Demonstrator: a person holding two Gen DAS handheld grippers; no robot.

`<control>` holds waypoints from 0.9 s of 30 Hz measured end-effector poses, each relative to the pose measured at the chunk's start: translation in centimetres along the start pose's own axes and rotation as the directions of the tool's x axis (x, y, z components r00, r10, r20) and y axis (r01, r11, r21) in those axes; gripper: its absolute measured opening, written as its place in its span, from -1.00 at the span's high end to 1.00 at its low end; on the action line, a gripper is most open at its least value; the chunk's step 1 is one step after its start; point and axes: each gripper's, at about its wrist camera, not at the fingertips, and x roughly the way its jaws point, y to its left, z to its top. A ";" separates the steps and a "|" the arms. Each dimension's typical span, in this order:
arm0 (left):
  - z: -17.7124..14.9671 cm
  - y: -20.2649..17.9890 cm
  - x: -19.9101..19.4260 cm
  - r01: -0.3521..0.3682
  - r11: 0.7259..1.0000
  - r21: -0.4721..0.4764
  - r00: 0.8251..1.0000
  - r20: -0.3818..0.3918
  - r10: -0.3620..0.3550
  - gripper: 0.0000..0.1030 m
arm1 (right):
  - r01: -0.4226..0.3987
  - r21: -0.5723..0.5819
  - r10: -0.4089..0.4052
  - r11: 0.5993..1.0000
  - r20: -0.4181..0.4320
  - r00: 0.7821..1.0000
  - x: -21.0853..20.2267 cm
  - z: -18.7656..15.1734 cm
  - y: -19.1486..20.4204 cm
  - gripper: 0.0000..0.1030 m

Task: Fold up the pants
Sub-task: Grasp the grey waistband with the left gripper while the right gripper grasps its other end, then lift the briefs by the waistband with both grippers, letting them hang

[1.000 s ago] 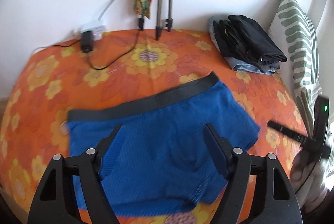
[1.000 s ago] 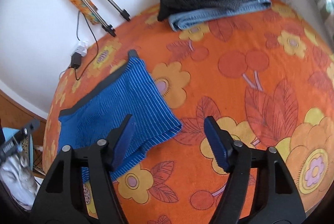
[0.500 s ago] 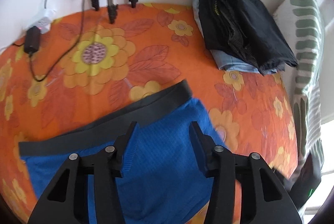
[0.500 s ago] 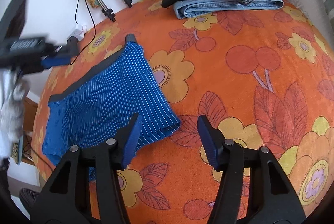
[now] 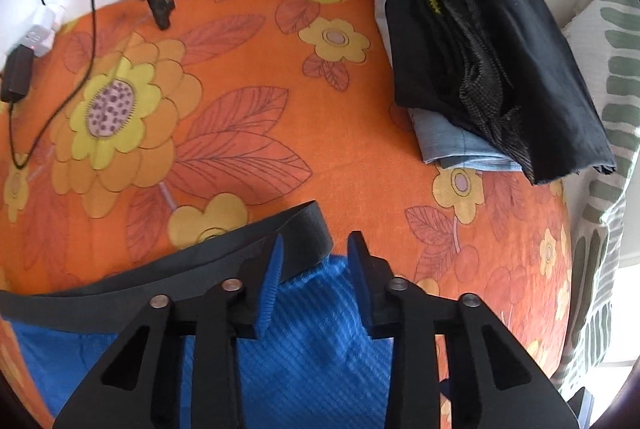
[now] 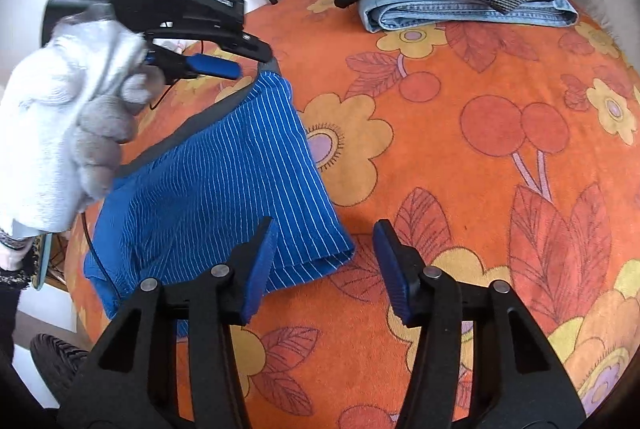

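Left gripper (image 5: 315, 261): has moved in to the waistband (image 5: 168, 275) corner, jaws narrowed but still apart, nothing pinched yet
Right gripper (image 6: 324, 261): spread, hovering at the leg hem
Blue shorts (image 6: 224, 181): flat on the orange bedspread (image 6: 460, 157)
Meaning: both far-side corners lined up; fold looks about to start

The pants (image 6: 224, 185) are short, bright blue with thin white pinstripes and a dark grey elastic waistband (image 5: 208, 261). They lie spread flat on the orange flowered bed cover (image 6: 460, 157), with the leg hem (image 6: 320, 261) at the near edge.
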 end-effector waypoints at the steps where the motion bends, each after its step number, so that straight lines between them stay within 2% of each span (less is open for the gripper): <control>1: 0.0 0.0 0.5 0.002 1.000 -0.003 1.000 -0.009 -0.002 0.46 | -0.005 -0.004 0.005 1.000 -0.001 1.000 0.1 0.1 0.1 -0.04; 6: 0.0 -0.1 1.6 -0.025 1.000 0.002 1.000 -0.008 0.025 0.62 | -0.006 -0.036 0.006 0.999 -0.006 1.000 0.6 0.3 0.4 0.00; 12: 0.1 0.2 1.7 -0.014 1.000 -0.001 1.000 0.006 0.014 0.77 | -0.003 -0.068 0.003 0.998 0.000 1.000 0.5 -0.1 0.6 0.18; 15: 0.4 0.2 2.0 -0.008 1.000 -0.004 1.000 0.011 0.008 0.82 | -0.010 -0.068 0.009 0.998 -0.007 1.000 0.7 -0.2 0.7 0.43; 17: 0.3 0.2 1.9 -0.008 1.000 -0.004 1.000 0.021 0.008 0.87 | -0.015 -0.078 0.014 0.997 -0.014 1.000 0.6 -0.4 1.1 0.75; 18: 0.3 0.3 1.6 -0.008 1.000 -0.005 1.000 0.025 0.008 0.87 | -0.016 -0.080 0.015 0.997 -0.015 1.000 0.7 -0.4 1.2 0.79; 24: 0.4 1.5 -0.3 0.021 0.999 -0.049 0.998 0.059 -0.018 0.90 | -0.029 -0.076 0.032 0.997 0.040 0.999 -1.1 -0.4 1.9 0.86; 27: 0.2 2.1 -1.8 0.037 0.998 -0.058 0.996 0.082 -0.033 0.90 | -0.027 -0.117 0.036 0.993 0.073 0.997 -2.3 -0.2 3.0 0.87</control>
